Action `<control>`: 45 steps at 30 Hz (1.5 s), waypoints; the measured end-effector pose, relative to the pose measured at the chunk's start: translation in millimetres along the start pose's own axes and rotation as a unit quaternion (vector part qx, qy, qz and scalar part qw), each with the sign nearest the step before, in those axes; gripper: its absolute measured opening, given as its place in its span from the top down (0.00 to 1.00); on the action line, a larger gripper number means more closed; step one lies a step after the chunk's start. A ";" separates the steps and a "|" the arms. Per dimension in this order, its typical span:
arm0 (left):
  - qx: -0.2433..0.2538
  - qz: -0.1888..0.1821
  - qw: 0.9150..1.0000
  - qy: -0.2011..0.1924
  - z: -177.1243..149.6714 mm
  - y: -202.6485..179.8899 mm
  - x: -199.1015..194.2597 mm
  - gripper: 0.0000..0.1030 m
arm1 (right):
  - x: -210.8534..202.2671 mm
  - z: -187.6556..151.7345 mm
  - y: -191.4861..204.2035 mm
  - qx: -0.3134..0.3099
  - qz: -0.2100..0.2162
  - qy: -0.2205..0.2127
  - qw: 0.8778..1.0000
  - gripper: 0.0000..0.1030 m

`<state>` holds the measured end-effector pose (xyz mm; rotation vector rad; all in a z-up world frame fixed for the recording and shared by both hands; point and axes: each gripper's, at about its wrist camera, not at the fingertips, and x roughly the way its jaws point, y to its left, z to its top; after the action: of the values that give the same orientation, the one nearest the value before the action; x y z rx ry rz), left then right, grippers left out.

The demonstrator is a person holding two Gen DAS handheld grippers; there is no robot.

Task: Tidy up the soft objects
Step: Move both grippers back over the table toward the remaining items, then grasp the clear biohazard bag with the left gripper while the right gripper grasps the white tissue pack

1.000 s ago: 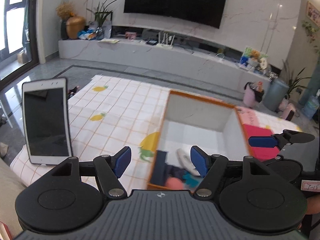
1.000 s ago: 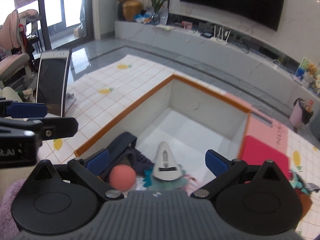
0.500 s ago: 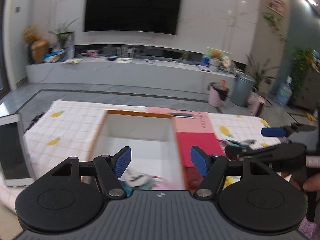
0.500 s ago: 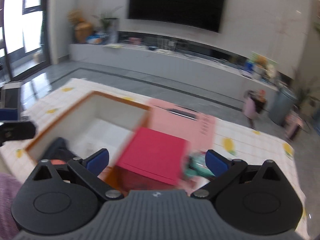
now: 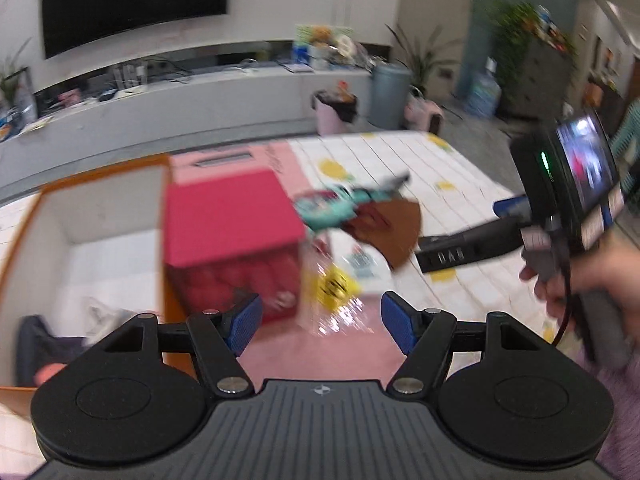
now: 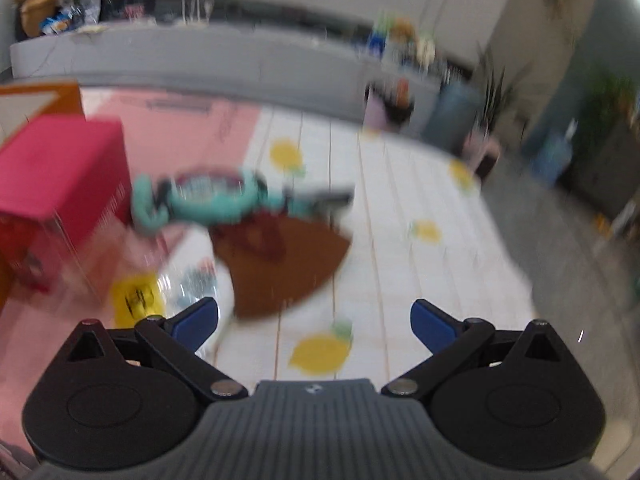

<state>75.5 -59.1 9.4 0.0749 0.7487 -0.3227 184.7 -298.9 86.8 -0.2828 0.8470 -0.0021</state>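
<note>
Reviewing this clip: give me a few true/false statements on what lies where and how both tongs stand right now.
1. The left tongs stand open with nothing between their pads. True.
2. The right tongs are shut on the brown cloth. False: they are open and hold nothing.
3. The red box stands beside the white bin. True.
4. The teal item lies inside the white bin. False: it lies on the tablecloth, by the brown cloth.

The right hand-held gripper (image 6: 314,322), jaws wide, hangs over a brown cloth (image 6: 280,264) beside a teal toy (image 6: 208,200).
</note>
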 end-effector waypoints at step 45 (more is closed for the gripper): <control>-0.009 0.046 0.999 -0.019 -48.5 -49.8 116.5 0.51 | 41.2 -27.7 -17.9 0.045 0.046 0.097 0.993 0.03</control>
<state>107.9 -128.0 -102.9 0.0855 0.7080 -0.2279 193.5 -327.7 43.5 -0.1594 1.0496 0.0190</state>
